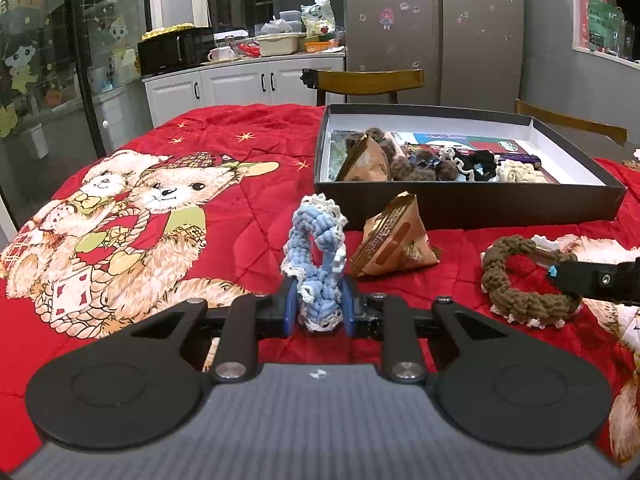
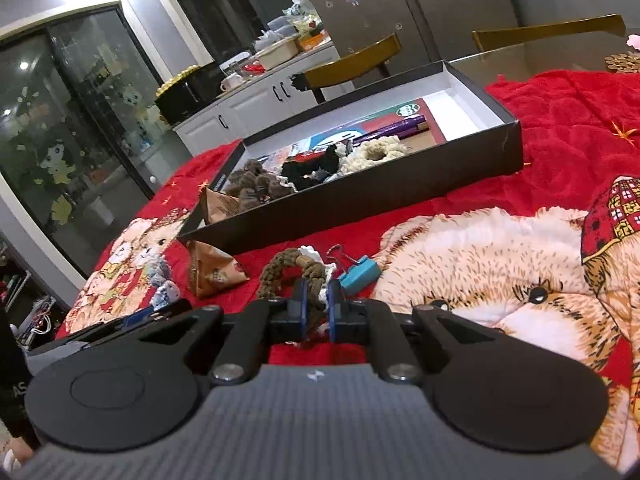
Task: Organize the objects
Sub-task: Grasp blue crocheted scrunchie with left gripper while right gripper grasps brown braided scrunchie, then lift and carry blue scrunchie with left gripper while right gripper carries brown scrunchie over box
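Right now the left tongs [image 1: 319,309] are pinching a blue crocheted scrunchie [image 1: 316,264] with white lace edging, which stands upright between the two blue pads, lifted above the red bear-print quilt [image 1: 224,208] that covers the table. Just beyond it to the right a brown pyramid-shaped snack packet [image 1: 394,240] lies on the quilt, close to the near wall of the black box [image 1: 480,206].

The right tongs [image 2: 317,309] are pressed together on the near part of a brown crocheted scrunchie [image 2: 286,270], which lies on the quilt; from the left wrist view it shows as a ring at the right with the black finger reaching into it. A teal binder clip [image 2: 360,274] sits just right of that scrunchie, its wire handles pointing up and left. Left of the scrunchie the same snack packet rests near the box corner.

Farther off, the open box holds another snack packet [image 1: 366,160] at its left end, a cluster of dark brown scrunchies [image 1: 420,166], a black one [image 1: 478,162] and a cream one [image 1: 520,172], plus a purple stick [image 1: 518,157] lying on printed card. Wooden chairs [image 1: 370,82] stand past the far edge of the table
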`<state>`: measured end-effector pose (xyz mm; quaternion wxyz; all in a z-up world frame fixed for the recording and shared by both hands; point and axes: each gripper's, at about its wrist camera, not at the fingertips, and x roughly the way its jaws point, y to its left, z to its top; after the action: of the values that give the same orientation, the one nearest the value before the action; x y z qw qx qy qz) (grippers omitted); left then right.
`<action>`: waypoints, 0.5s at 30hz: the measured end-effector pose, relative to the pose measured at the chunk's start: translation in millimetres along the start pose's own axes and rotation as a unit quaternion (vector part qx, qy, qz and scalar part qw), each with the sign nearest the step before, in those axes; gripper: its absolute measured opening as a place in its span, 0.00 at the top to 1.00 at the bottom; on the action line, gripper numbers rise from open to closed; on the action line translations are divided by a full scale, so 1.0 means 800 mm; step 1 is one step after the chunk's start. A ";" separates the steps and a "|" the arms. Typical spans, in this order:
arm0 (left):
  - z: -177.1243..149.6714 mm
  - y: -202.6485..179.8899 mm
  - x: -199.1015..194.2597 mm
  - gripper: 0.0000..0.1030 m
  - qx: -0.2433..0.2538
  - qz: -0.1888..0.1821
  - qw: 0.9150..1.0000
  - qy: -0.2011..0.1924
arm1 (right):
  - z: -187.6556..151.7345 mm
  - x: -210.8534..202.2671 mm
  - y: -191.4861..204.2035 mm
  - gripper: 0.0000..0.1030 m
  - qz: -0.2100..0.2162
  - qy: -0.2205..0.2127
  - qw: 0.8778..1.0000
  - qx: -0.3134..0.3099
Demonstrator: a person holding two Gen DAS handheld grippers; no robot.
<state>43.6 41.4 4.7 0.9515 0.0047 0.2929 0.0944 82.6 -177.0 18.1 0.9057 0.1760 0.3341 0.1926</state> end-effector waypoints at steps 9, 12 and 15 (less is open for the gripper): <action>0.000 0.002 0.001 0.74 -0.006 0.002 1.000 -0.001 | 0.003 -0.004 -0.006 0.89 0.004 -0.008 1.000 0.017; -0.001 0.004 -0.002 0.74 -0.009 0.002 1.000 -0.006 | 0.003 -0.009 -0.006 0.89 0.007 -0.022 1.000 0.016; -0.001 0.005 -0.005 0.74 -0.013 -0.001 1.000 -0.013 | 0.003 -0.012 -0.004 0.89 0.011 -0.032 0.999 0.008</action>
<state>39.3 44.8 6.6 0.9552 -0.0066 0.2794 0.0971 78.3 -184.4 23.8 0.9123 0.1926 0.3046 0.1945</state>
